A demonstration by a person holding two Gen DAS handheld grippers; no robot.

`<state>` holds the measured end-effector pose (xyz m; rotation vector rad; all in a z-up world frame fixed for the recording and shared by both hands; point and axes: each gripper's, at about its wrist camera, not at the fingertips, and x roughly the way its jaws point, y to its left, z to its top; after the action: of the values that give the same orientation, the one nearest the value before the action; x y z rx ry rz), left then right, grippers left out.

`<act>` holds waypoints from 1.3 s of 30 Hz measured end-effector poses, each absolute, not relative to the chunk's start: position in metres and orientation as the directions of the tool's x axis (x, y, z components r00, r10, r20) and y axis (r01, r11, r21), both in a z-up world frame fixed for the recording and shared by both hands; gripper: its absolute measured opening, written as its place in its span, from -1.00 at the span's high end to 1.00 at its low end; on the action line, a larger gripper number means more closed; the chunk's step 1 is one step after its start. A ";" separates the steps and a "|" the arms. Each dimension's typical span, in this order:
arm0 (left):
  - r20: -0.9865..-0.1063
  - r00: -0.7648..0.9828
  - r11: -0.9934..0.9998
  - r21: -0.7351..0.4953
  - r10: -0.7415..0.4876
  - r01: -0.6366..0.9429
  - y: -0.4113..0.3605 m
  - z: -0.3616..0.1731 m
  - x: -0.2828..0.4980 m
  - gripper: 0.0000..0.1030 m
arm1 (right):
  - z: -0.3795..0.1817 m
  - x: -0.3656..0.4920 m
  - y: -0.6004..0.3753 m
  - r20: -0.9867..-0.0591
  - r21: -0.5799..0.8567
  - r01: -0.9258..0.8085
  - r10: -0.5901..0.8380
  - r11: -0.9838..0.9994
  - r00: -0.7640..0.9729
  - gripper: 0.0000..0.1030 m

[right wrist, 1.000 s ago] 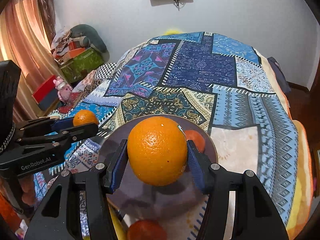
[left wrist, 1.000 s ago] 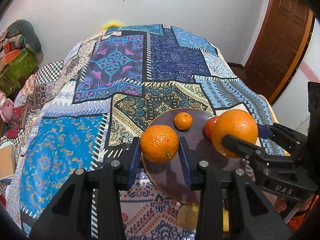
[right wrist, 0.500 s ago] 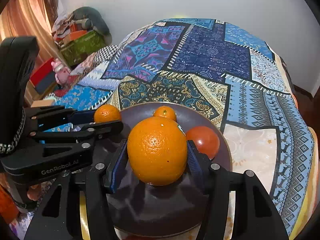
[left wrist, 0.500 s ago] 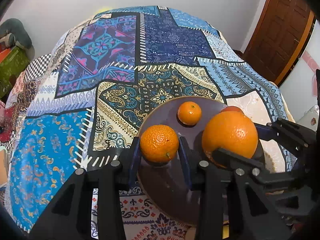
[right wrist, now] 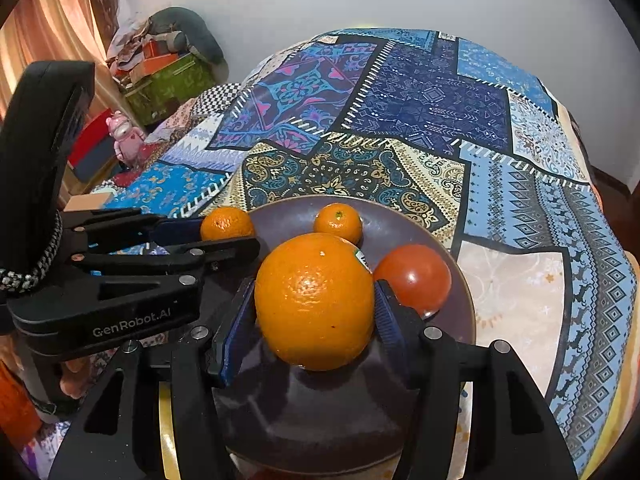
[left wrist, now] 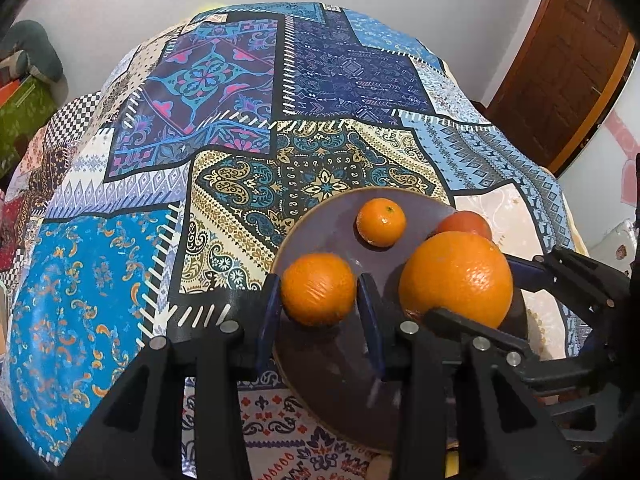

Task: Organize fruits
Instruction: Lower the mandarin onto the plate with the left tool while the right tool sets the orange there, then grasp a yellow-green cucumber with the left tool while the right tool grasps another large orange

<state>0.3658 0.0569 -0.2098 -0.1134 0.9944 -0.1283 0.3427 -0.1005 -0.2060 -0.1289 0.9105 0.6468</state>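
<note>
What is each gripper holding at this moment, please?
Left gripper: closed on the medium orange.
Right gripper: closed on the large orange.

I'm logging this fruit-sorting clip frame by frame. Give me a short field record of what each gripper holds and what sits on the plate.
left gripper: jaws closed on medium orange mandarin, over the plate's near-left part
right gripper: jaws closed on large stickered orange, over the plate
plate: round dark purple plate on patchwork patterned tablecloth
loose on plate: small orange mandarin, round red tomato
</note>
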 end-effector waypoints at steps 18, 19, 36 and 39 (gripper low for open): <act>-0.757 0.639 0.991 -0.109 -0.135 0.080 0.052 -0.136 0.278 -0.11 | -0.149 0.279 -0.140 -0.690 0.114 -0.557 0.469 0.822 0.552 -0.14; -0.754 0.643 0.991 -0.105 -0.131 0.080 0.052 -0.134 0.271 -0.13 | -0.146 0.271 -0.144 -0.687 0.114 -0.554 0.468 0.825 0.556 -0.15; -0.762 0.634 0.991 -0.090 -0.132 0.099 0.045 -0.129 0.146 -0.25 | -0.164 0.160 -0.165 -0.705 0.175 -0.530 0.481 0.830 0.521 -0.34; -0.768 0.626 0.990 -0.097 -0.139 0.100 0.044 -0.136 0.128 -0.25 | -0.173 0.148 -0.161 -0.712 0.199 -0.520 0.488 0.830 0.506 -0.41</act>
<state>0.1277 0.0442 -0.1359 -0.0463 0.8842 -0.1372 0.1482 -0.1613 -0.1732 -0.0426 0.8441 0.6080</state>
